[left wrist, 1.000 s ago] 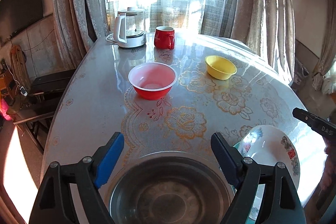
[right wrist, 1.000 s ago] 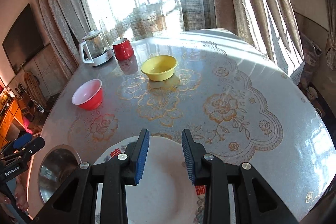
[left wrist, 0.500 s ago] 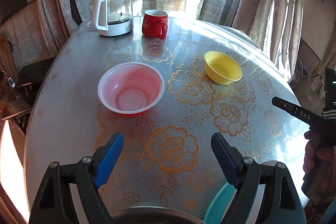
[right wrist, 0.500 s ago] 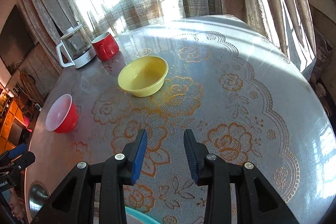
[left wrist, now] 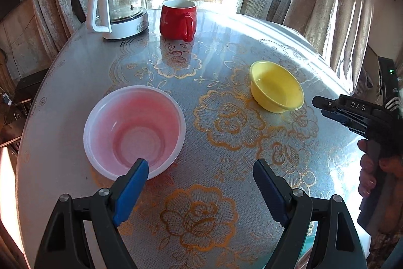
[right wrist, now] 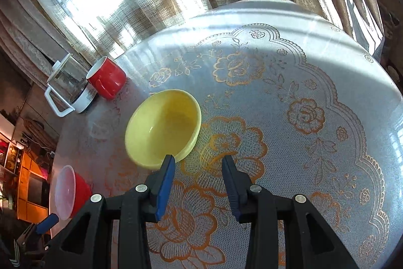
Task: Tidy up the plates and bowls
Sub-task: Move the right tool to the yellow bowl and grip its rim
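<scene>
Step in hand, by my read: both grippers reaching for a bowl each, nothing held yet. Left gripper [left wrist: 199, 168] has jaws spread wide and empty; its left fingertip [left wrist: 138, 168] overlaps the near rim of the red plastic bowl with the pale inside [left wrist: 133, 132], at 10 o'clock in the left wrist view, contact unclear. Right gripper [right wrist: 197, 160] has jaws parted and empty; its left fingertip [right wrist: 169, 163] sits at the near rim of the small yellow bowl [right wrist: 163, 127], at 11 o'clock in the right wrist view.

Next move likely calls for each gripper to shift left so the rim sits between the pads, then close on the rim wall and lift.

Around: a red ceramic mug [left wrist: 178, 22] and a glass kettle with white handle and base [left wrist: 118, 6] at 12 o'clock, well apart from both bowls. The round table under a gold-flower lace cloth [left wrist: 226, 193] is bare between the bowls; nothing blocks either grasp. A teal edge shows at 5 o'clock in the left wrist view, too cropped to identify.
</scene>
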{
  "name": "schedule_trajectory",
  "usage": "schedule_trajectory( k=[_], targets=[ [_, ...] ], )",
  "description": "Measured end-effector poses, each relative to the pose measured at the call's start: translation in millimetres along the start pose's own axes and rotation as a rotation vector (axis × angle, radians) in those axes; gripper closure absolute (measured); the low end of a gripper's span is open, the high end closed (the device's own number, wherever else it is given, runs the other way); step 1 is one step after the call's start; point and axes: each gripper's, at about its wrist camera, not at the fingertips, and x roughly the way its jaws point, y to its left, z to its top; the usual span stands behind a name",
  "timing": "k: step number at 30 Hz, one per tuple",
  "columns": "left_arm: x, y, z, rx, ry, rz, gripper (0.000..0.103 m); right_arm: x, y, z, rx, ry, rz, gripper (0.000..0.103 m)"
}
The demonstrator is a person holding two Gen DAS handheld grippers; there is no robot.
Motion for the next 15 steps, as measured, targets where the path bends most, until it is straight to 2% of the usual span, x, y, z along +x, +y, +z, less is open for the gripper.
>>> schedule_trajectory(
  k=[5, 8, 9, 10, 12, 15],
  targets=[
    [10.5, 1.8, 8.4, -0.032, 0.006, -0.001, 0.017, 29.4, 2.4, 7.9, 0.040, 0.036, -0.018, 0.064],
    [13.7, 1.3, 12.7, -0.042, 0.003, -0.007, 0.017, 43.3, -1.3, 9.9, 0.070, 0.054, 0.006, 0.066],
    [14.8, 0.0, 14.0, -0.041, 0.001, -0.008, 0.017, 45.2, -0.3, 10.0, 0.061, 0.056, 0.012, 0.071],
    [15.9, -1.4, 15.4, -0.038, 0.000, -0.009, 0.017, 45.9, 0.9, 9.7, 0.050, 0.057, 0.020, 0.081],
    [17.9, -5.2, 17.7, -0.035, -0.003, -0.011, 0.017, 44.2, 2.3, 7.6, 0.030, 0.062, 0.016, 0.086],
    [22.9, -12.4, 21.2, -0.037, 0.004, -0.034, 0.017, 36.6, -1.6, 3.1, 0.040, 0.063, 0.045, 0.088]
  ],
)
